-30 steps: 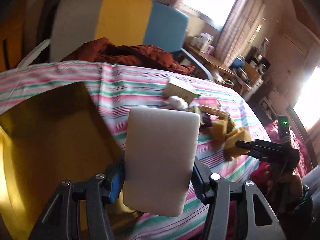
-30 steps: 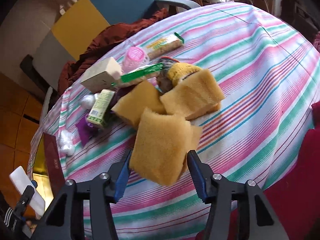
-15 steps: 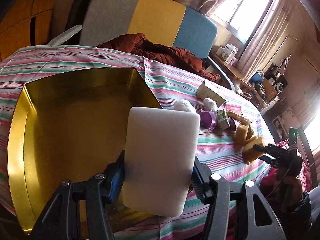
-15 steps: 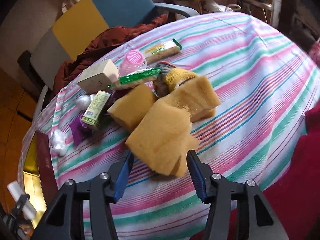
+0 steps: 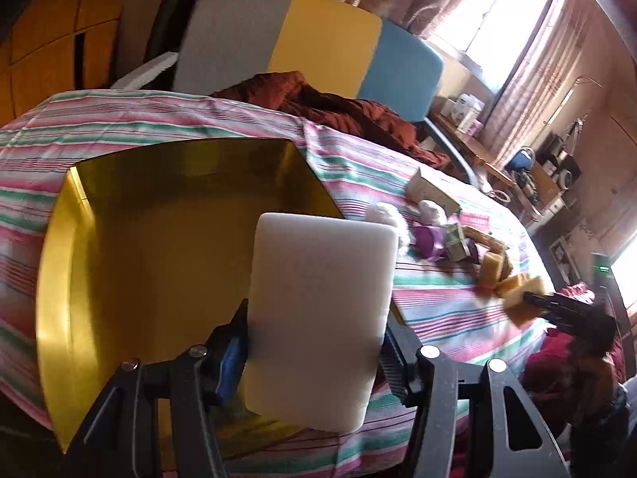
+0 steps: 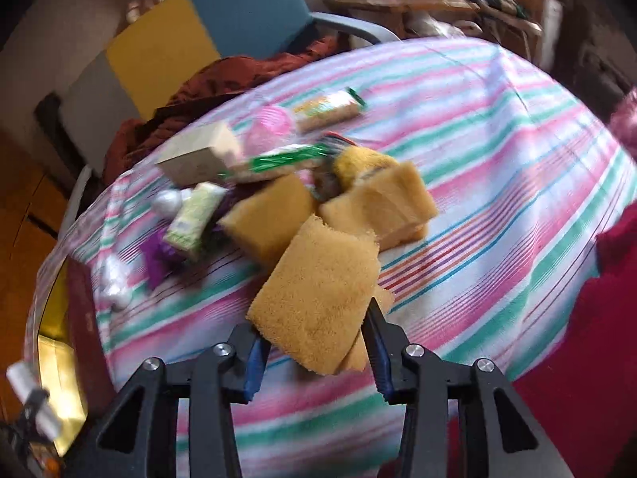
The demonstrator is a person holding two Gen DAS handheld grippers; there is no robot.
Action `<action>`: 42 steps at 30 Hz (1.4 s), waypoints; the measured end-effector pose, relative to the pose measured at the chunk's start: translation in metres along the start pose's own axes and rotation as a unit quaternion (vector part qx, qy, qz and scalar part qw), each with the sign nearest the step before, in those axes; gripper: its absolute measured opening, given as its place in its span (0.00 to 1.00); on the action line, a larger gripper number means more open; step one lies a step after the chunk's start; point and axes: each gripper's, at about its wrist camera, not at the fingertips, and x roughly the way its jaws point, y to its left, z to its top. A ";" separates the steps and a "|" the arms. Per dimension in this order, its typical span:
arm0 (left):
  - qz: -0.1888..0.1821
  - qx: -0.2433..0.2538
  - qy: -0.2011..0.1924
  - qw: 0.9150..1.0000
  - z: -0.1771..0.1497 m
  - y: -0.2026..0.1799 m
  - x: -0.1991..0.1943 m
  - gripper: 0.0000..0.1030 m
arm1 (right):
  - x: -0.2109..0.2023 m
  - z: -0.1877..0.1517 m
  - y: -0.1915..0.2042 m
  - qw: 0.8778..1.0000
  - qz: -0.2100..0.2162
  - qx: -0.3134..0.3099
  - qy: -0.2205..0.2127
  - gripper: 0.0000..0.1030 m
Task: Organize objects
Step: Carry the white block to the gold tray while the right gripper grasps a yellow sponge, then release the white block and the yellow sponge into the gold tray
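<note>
Moved: square gold tray (image 5: 131, 263) now fuller in left view.
Left gripper (image 5: 314, 342): pinching white rectangular foam block (image 5: 318, 298).
Right gripper (image 6: 314, 342): pinching yellow sponge (image 6: 318, 298) above striped tablecloth (image 6: 497, 199).

- Our left claw (image 5: 314, 342) has both fingers pressed against the sides of a white foam block (image 5: 318, 310), carrying it upright.
- Our right claw (image 6: 314, 342) grips a yellow sponge (image 6: 314, 298) between its blue-padded fingers, tilted, raised off the table (image 6: 497, 167).
</note>
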 end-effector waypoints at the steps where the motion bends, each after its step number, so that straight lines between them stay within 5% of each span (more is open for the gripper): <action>1: 0.004 -0.006 -0.002 1.000 0.000 0.006 -0.002 0.56 | -0.010 -0.002 0.008 1.000 0.010 -0.019 -0.004 0.43; 3: 0.015 -0.019 -0.005 1.000 0.000 0.020 -0.005 0.56 | -0.024 -0.007 0.021 0.998 0.044 -0.047 -0.004 0.43; 5: 0.023 -0.029 -0.008 0.999 -0.001 0.030 -0.007 0.56 | -0.036 -0.011 0.035 0.986 0.157 -0.059 0.010 0.43; 9: 0.037 -0.045 -0.014 0.998 -0.002 0.050 -0.011 0.56 | -0.043 -0.009 0.073 0.967 0.231 -0.104 0.015 0.43; 14: 0.051 -0.055 -0.020 0.997 -0.003 0.064 -0.017 0.56 | -0.036 -0.011 0.146 0.948 0.269 -0.171 0.028 0.43; 22: 0.098 -0.059 -0.018 0.993 0.013 0.087 -0.013 0.59 | 0.009 -0.034 0.281 0.918 0.272 -0.274 0.091 0.48; 24: 0.119 -0.059 -0.026 0.991 0.021 0.093 -0.013 0.66 | 0.021 -0.036 0.310 0.911 0.282 -0.283 0.100 0.53; 27: 0.143 -0.050 -0.036 0.988 0.032 0.099 -0.013 0.80 | 0.029 -0.035 0.339 0.908 0.294 -0.286 0.087 0.99; 33: 0.157 -0.071 -0.071 0.983 0.036 0.107 -0.034 0.80 | 0.029 -0.049 0.352 0.906 0.286 -0.298 0.088 1.00; 42: 0.193 -0.075 -0.070 0.976 0.013 0.090 -0.051 0.80 | 0.020 -0.079 0.329 0.917 0.234 -0.317 0.057 1.00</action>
